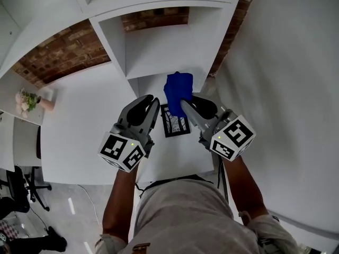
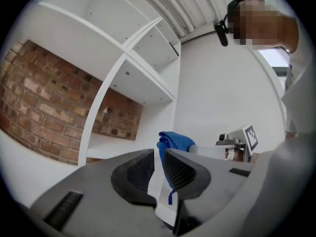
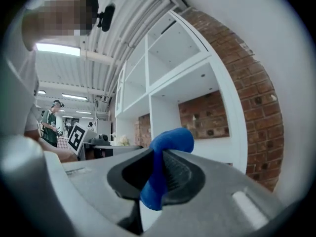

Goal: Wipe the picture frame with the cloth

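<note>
A small black picture frame (image 1: 175,123) with a line print lies face up on the white top (image 1: 177,157) in front of me, seen between the two grippers. My right gripper (image 1: 186,102) (image 3: 159,154) is shut on a bunched blue cloth (image 1: 178,88) (image 3: 170,142), which sticks out past its tips just beyond the frame. My left gripper (image 1: 152,100) (image 2: 159,154) is beside the frame's left edge. Its jaws stand a narrow gap apart, and only white surface shows between them. The blue cloth (image 2: 174,139) also shows past its tips.
White open shelving (image 1: 159,52) stands straight ahead against a brick wall (image 1: 63,52). A white wall (image 1: 286,89) closes the right side. At far left, flowers (image 1: 25,100) sit on a ledge, with an office chair (image 1: 21,187) on the floor below.
</note>
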Tool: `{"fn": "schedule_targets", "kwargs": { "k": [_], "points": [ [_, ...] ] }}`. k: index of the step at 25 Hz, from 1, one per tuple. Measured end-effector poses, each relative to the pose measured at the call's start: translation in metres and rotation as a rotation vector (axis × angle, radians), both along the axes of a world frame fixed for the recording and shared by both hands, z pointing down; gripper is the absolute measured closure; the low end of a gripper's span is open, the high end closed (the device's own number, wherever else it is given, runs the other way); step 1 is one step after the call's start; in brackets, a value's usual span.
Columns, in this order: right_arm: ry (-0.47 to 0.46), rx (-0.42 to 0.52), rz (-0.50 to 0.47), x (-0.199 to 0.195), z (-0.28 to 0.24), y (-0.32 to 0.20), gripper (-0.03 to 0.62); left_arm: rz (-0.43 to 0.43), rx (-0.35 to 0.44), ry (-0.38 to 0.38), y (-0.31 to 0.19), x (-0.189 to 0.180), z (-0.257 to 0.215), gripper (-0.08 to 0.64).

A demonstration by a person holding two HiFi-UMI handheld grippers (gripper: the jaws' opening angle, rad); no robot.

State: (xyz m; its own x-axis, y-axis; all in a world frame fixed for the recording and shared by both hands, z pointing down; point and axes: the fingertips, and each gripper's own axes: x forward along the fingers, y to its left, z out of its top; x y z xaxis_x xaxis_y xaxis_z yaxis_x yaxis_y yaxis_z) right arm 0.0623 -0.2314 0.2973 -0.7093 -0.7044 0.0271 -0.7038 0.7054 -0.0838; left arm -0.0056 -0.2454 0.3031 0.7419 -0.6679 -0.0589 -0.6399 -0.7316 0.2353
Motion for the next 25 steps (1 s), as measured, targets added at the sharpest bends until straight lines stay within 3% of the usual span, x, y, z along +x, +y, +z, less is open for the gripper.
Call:
{"fn": "schedule_targets", "kwargs": {
  "k": [5, 12, 19, 25],
  "points": [
    [-0.055, 0.147, -0.02, -0.005, -0.035, 0.009, 0.545, -0.036, 0.122, 0.016, 0.012, -0.009, -0.044, 0.551],
    [-0.053, 0.266, -0.046, -0.016, -0.058, 0.027, 0.545, -0.014, 0.161, 0.037, 0.024, -0.008, -0.065, 0.56],
    [-0.035, 0.28, -0.023, -0.013, -0.055, 0.033, 0.546, 0.012, 0.194, -0.033, 0.031, 0.005, -0.061, 0.56],
    [-0.029, 0.261, -0.003, -0.007, -0.05, 0.035, 0.546, 0.031, 0.188, -0.027, 0.034, 0.01, -0.058, 0.56]
  ]
}}
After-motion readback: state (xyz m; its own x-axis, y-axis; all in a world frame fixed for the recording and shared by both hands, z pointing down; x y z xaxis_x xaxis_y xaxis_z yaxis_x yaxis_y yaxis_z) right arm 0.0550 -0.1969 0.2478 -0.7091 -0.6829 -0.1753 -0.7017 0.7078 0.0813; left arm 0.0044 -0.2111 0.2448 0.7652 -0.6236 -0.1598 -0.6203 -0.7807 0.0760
